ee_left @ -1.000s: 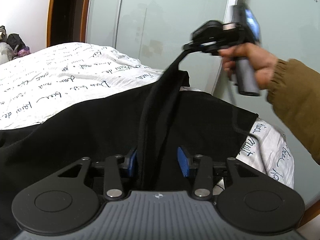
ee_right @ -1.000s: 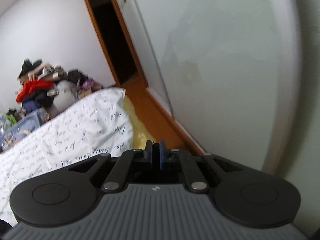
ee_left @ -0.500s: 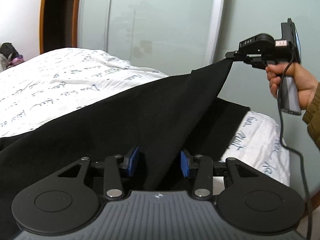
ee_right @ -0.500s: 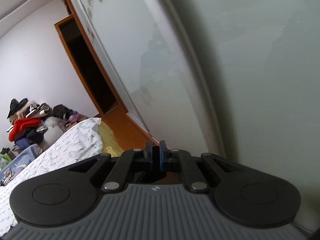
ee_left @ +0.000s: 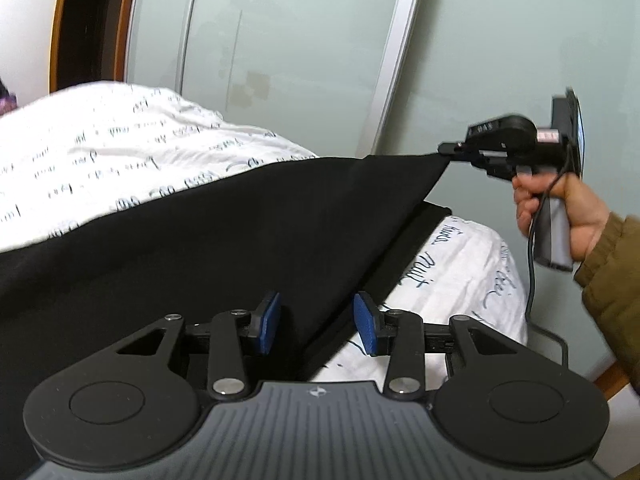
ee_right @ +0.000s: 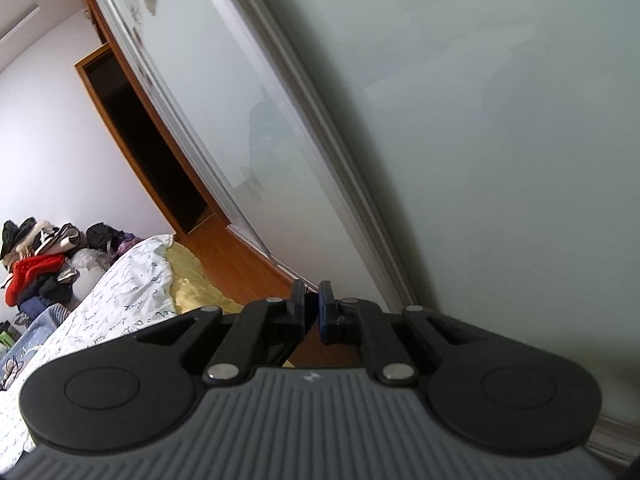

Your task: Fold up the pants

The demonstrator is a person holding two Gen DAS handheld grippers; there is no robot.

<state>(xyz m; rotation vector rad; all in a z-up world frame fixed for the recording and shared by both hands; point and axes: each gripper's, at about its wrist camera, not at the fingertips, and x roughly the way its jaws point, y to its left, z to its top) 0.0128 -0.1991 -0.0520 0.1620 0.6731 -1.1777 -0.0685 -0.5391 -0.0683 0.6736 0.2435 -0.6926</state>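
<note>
Black fabric: the pants (ee_left: 224,240) lay across the near edge of the bed (ee_left: 120,152), one corner lifted off toward the bed's right corner.
Right gripper (ee_left: 450,149): tongs pressed together on that lifted corner; cloth ran taut from it down to the bed.
Left gripper (ee_left: 316,322): blue pads (ee_left: 269,322) stood apart, the fabric's edge passing between them; no clear pinch visible, so judged not gripping.
Hand (ee_left: 560,212): wrapped round the right gripper's handle, brown sleeve (ee_left: 612,280) behind.
Step in hand (judgement): spreading the pants flat before a fold.
Technique (judgement): keep tension even, lower the corner level with the bed edge, avoid dragging the lower layer.
Surface: white bedcover with script print, soft, likely to bunch.
Room: frosted sliding doors (ee_right: 440,120) alongside, wood floor (ee_right: 240,264), clothes pile (ee_right: 36,264) at far end.
</note>
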